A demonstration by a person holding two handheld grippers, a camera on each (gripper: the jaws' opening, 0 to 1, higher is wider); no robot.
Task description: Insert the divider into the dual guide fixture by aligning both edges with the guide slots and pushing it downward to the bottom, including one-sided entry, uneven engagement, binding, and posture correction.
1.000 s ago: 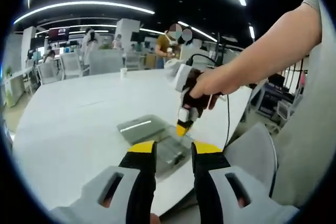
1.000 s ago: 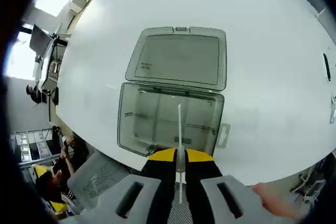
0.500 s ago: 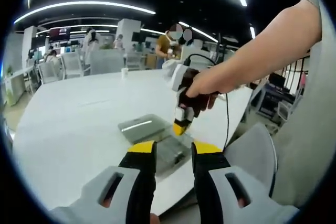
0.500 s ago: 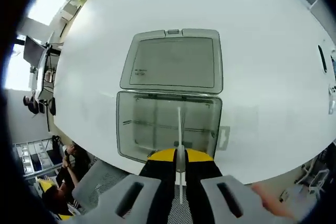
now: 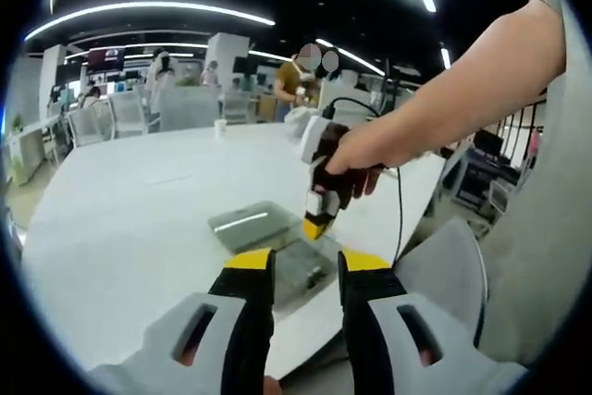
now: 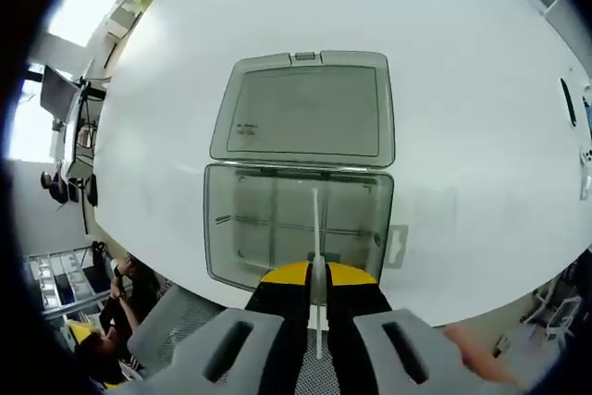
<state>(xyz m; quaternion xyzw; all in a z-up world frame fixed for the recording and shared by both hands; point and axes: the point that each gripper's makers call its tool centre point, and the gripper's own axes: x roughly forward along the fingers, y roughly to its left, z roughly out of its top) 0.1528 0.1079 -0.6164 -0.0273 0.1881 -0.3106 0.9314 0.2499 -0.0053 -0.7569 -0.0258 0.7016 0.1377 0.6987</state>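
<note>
In the right gripper view a clear grey box (image 6: 296, 228) lies open on the white table, its flat lid (image 6: 310, 106) folded back beyond it. Thin divider walls cross the box inside. My right gripper (image 6: 317, 275) is shut on a thin pale divider (image 6: 316, 228), held edge-on above the box's near side. In the left gripper view my left gripper (image 5: 305, 264) stands open with nothing between its jaws, short of the box (image 5: 296, 261). The right gripper (image 5: 319, 221) hangs over that box, held by a hand.
The white table (image 5: 120, 219) is wide and bare around the box; its near edge runs just below the box (image 6: 435, 307). Grey chairs (image 6: 171, 321) stand under that edge. People and more tables sit in the background (image 5: 185, 90).
The box and lid have drifted a little in the right gripper view as the camera shifted left and down. The right gripper with the divider sits slightly lower over the box. Left gripper unchanged.
</note>
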